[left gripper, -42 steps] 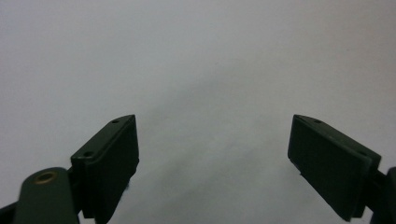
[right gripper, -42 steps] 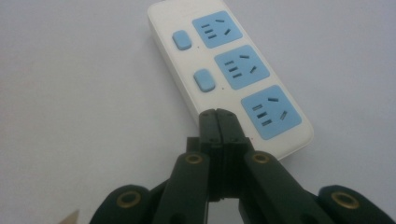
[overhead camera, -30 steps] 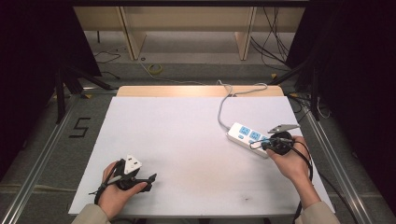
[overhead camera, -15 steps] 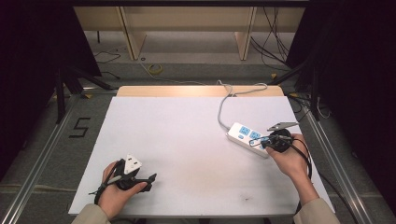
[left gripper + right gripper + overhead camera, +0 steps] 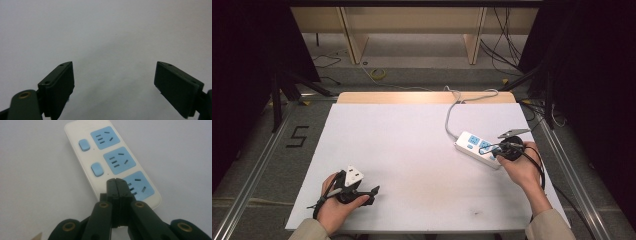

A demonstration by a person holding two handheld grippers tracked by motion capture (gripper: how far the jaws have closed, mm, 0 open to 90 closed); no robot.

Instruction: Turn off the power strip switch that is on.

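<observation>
Right gripper [image 5: 116, 181]: jaws pressed together, empty, tips over the power strip [image 5: 110, 160] at its third switch position.
Left gripper [image 5: 113, 82]: jaws wide, resting low.
Open room: bare surface [image 5: 412, 145] between both.

The power strip [image 5: 479, 148] is a white, long and flat block with rounded corners, and it lies flat on the right part of the white table [image 5: 412, 150], a bit nearer than the middle. It is placed diagonally, with one end pointing to the far left and the other end to the near right. On its upper face there are three light blue socket panels in one row, and beside them two small light blue buttons [image 5: 84, 145] are visible. A grey cable [image 5: 454, 107] leaves its far-left end and curves towards the far edge of the table.
</observation>
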